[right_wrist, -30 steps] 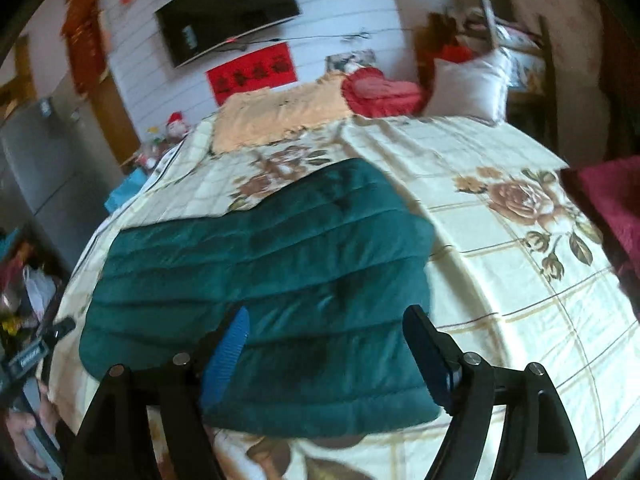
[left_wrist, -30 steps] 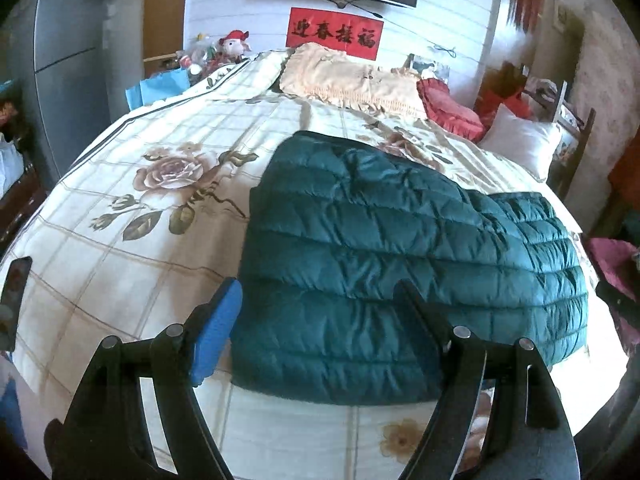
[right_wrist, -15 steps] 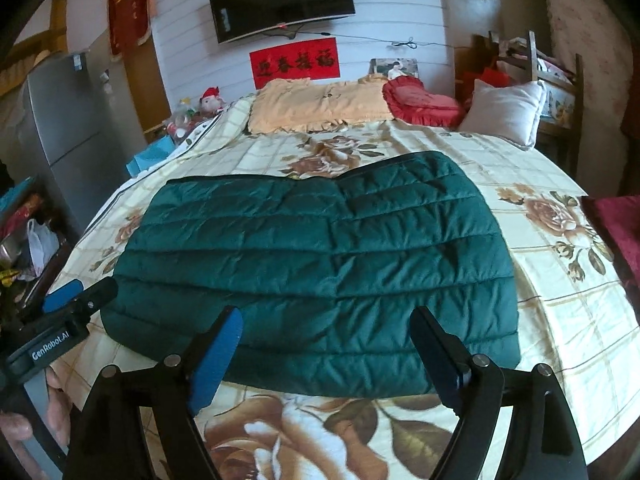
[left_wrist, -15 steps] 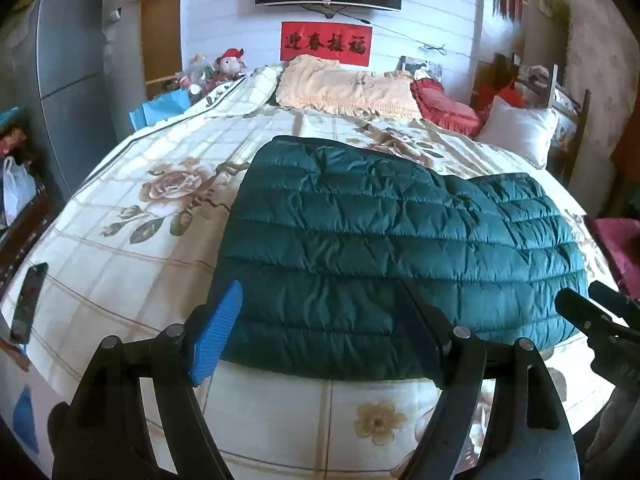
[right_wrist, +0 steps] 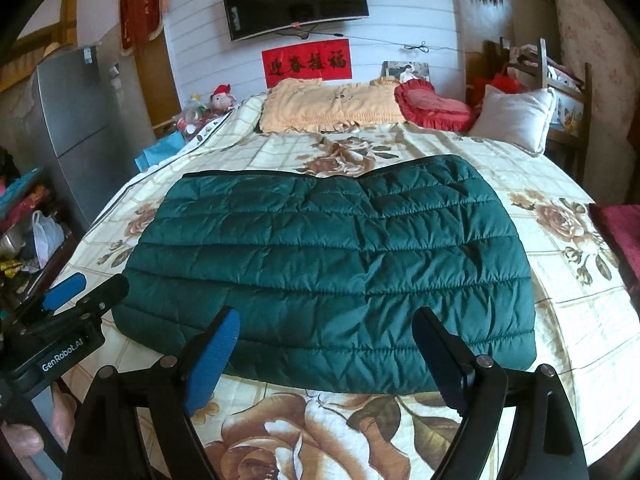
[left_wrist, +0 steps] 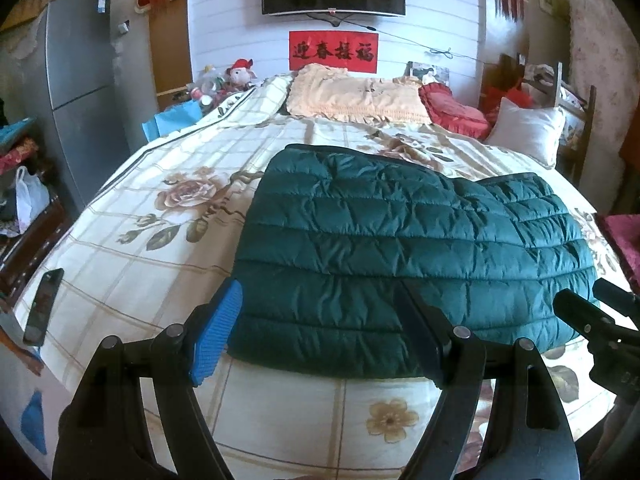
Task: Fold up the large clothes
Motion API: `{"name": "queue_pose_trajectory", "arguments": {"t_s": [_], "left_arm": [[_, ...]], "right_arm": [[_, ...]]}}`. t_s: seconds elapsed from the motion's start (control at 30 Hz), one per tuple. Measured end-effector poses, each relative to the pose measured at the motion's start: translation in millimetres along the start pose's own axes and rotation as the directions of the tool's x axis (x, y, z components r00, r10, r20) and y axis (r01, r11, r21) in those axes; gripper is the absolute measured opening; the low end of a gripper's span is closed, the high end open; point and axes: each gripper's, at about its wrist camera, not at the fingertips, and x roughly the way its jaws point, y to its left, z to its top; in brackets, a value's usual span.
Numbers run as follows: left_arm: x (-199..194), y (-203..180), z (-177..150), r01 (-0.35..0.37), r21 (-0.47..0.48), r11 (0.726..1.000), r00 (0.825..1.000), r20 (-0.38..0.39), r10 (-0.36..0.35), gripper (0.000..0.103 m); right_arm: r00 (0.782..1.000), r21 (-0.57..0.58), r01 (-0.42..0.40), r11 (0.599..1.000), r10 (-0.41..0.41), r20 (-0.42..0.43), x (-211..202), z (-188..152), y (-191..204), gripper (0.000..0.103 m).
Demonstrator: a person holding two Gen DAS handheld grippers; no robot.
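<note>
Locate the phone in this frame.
The phone shows only in the left wrist view, lying at the bed's left edge, well left of the green jacket.

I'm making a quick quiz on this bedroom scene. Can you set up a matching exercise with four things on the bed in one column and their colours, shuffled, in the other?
Things:
1. quilted jacket
2. heart-shaped cushion
3. ruffled pillow
4. phone

Colours:
A. pale orange
B. black
C. dark green
D. red

Pairs: 1-C, 2-D, 3-A, 4-B

The jacket lies folded flat on the floral bedspread, in front of the open left gripper and open right gripper.
</note>
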Motion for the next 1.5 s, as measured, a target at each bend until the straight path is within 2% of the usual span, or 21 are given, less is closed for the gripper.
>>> {"name": "queue_pose_trajectory", "arguments": {"t_s": [1.5], "left_arm": [[5, -8, -5, 0.014, 0.015, 1.000, 1.000, -0.017, -0.014, 0.079]], "right_arm": [[0.999, 0.012, -0.025, 1.000, 0.025, -0.035, 12, -2, 4, 0.086]]}}
